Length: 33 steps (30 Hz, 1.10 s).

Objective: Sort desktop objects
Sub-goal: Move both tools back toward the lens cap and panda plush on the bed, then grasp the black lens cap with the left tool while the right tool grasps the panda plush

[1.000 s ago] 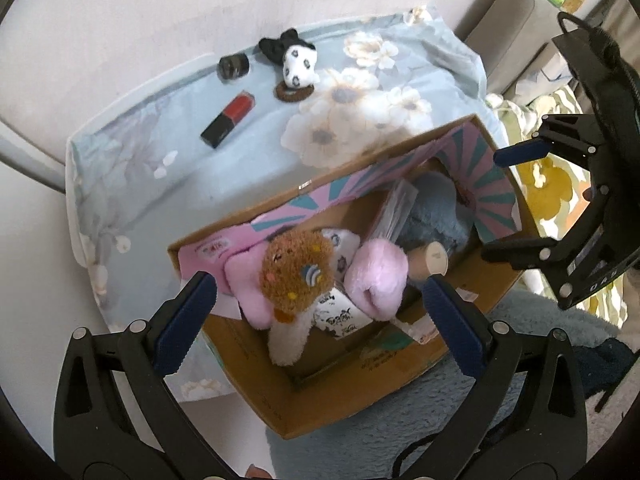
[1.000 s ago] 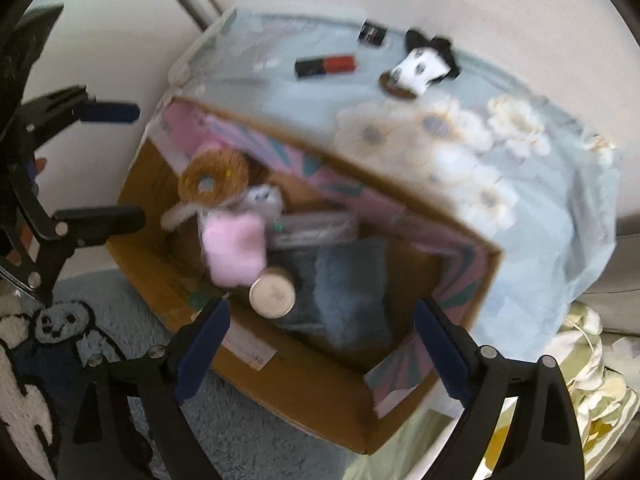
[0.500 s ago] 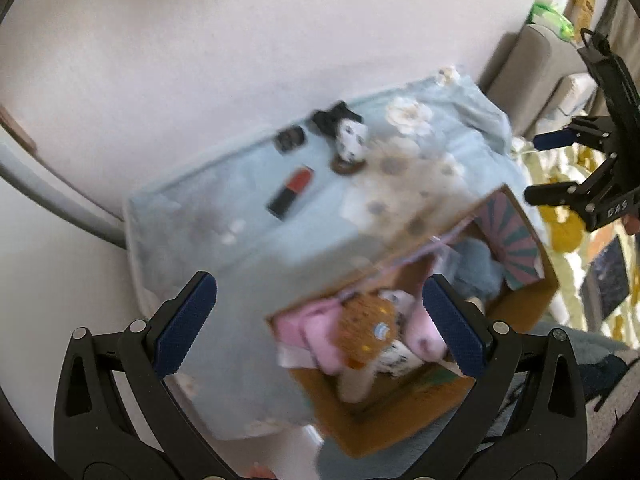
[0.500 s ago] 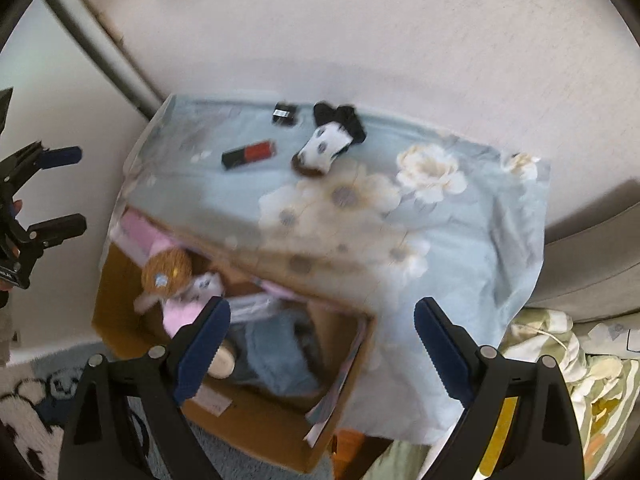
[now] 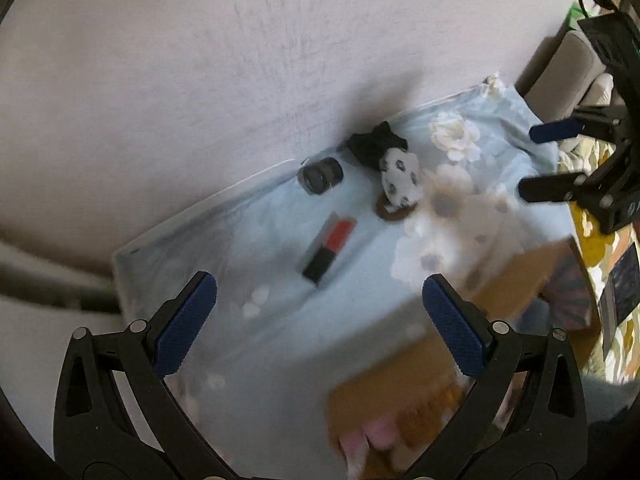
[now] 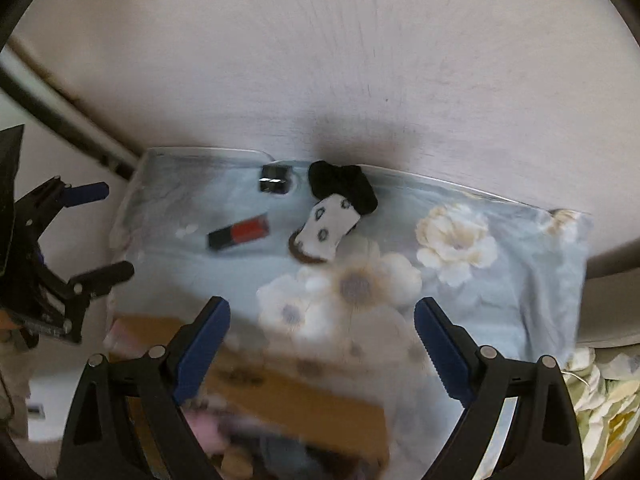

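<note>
Left gripper (image 5: 316, 304): fingers spread wide, nothing between the blue pads; it hangs over the near part of the table, pointing steeply down.
Right gripper (image 6: 322, 330): also spread wide and empty; it hangs over the flowered part of the cloth, with the box edge under it.
Each seen from the other: the right gripper shows at the right edge of the left view, the left gripper at the left edge of the right view, both with fingers apart.
Table (image 5: 132, 249): small, pushed against a pale wall, covered by a light blue cloth (image 6: 520, 280) printed with big cream flowers.
Lipstick (image 5: 329, 251): a black and red tube lying flat on the cloth, near the middle of the table's left half, beyond the left gripper's fingertips.
Small dark box (image 6: 274, 179): at the back edge of the table by the wall, just behind the lipstick; in the left view it looks like a dark, roundish thing.
Sock (image 6: 328, 228): white with dark spots, lying beside a black hair tie (image 6: 344, 184) that sits close to the wall; a brown ring peeks out under the sock's near end.
Cardboard box (image 5: 436, 364): brown, below the table's front edge, badly blurred; something pink and something brown show inside, but I cannot tell what they are.
</note>
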Tool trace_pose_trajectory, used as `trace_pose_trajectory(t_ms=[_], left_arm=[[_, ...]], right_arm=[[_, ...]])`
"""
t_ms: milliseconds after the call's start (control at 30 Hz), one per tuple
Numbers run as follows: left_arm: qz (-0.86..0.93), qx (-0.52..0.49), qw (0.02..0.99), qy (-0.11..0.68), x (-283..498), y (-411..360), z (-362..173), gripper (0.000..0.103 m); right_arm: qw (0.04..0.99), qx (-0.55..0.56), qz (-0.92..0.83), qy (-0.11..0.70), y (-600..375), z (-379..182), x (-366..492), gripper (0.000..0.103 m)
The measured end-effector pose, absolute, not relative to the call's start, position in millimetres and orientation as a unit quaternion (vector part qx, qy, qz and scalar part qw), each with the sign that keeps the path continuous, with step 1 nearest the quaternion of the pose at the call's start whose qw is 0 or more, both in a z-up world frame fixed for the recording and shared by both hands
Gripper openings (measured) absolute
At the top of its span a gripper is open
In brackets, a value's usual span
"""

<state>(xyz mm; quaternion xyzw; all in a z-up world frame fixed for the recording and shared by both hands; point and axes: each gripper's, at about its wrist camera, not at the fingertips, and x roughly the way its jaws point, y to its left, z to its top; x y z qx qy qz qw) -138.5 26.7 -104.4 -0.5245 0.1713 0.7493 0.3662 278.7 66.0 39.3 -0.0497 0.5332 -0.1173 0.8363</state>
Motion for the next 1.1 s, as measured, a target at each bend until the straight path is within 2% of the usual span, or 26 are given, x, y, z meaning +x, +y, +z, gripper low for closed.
trace_pose_trajectory(t_ms=[300,500,600,667,833,900,967,1000,1033,1067,1100], left_arm=[[0.747,-0.582,0.314,0.072,-215.6,84.0,-183.4,0.099],[0.747,-0.598,0.280,0.079,-221.1,108.1,-207.3,0.094],[0.748,-0.604,0.266,0.071,-222.5,110.6,-213.8,0.088],[0.745,-0.610,0.263,0.056,-224.2,109.4,-216.6,0.086],[0.739,-0.618,0.264,0.043,-224.3,110.0,-220.4,0.076],[0.739,-0.618,0.267,0.041,-222.9,110.9,-221.2,0.070],[0.734,-0.621,0.273,0.033,-221.8,111.6,-222.2,0.059],[0.730,-0.624,0.279,0.027,-221.0,112.1,-223.1,0.054],[0.727,-0.626,0.282,0.023,-220.1,112.8,-224.1,0.045],[0.726,-0.627,0.282,0.023,-219.2,113.5,-224.8,0.042],[0.726,-0.627,0.282,0.023,-218.2,114.0,-224.9,0.042]], right_arm=[[0.826,0.017,-0.146,0.544,34.6,-28.7,322.2,0.092],[0.826,0.030,-0.158,0.540,29.1,-40.3,331.3,0.088],[0.822,0.043,-0.161,0.544,24.0,-44.7,336.0,0.081],[0.819,0.062,-0.154,0.550,21.0,-46.8,338.8,0.072],[0.818,0.071,-0.154,0.550,19.5,-43.9,345.9,0.071],[0.817,0.081,-0.155,0.550,17.3,-45.0,347.9,0.066],[0.813,0.096,-0.152,0.554,15.2,-48.2,348.6,0.052],[0.811,0.099,-0.152,0.556,15.0,-50.2,348.3,0.048],[0.812,0.096,-0.153,0.555,15.8,-50.4,347.1,0.042],[0.813,0.096,-0.151,0.554,16.5,-50.1,346.2,0.036],[0.812,0.099,-0.148,0.555,16.8,-50.4,345.4,0.034]])
